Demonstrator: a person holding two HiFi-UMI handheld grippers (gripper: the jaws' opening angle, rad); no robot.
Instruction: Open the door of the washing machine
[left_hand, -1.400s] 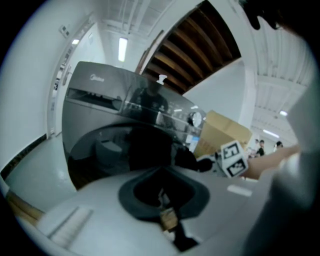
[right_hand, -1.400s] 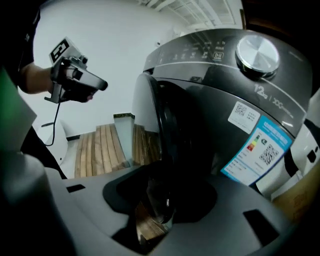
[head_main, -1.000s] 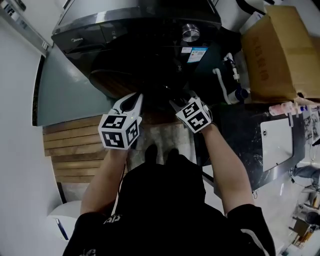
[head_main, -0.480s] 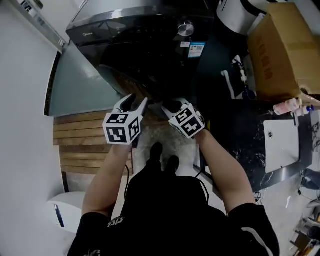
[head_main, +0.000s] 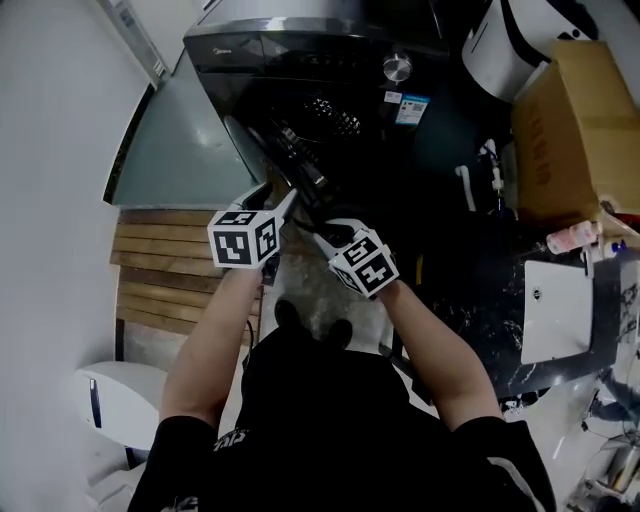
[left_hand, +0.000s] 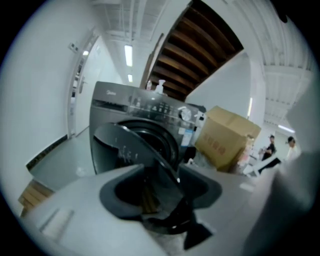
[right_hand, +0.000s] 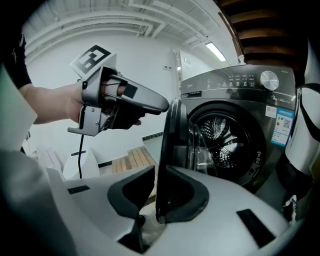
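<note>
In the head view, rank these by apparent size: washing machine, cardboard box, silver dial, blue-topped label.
1. washing machine
2. cardboard box, partly cut off by the frame edge
3. silver dial and blue-topped label look about alike, so they are not ranked.

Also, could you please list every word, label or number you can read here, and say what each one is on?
"Midea": logo on the washing machine's top panel, small but just legible.
Blue and white sticker on its front: print too small to read.
Red print on the cardboard box: too blurred to read.
Panel markings beside the knob: too small to read.
</note>
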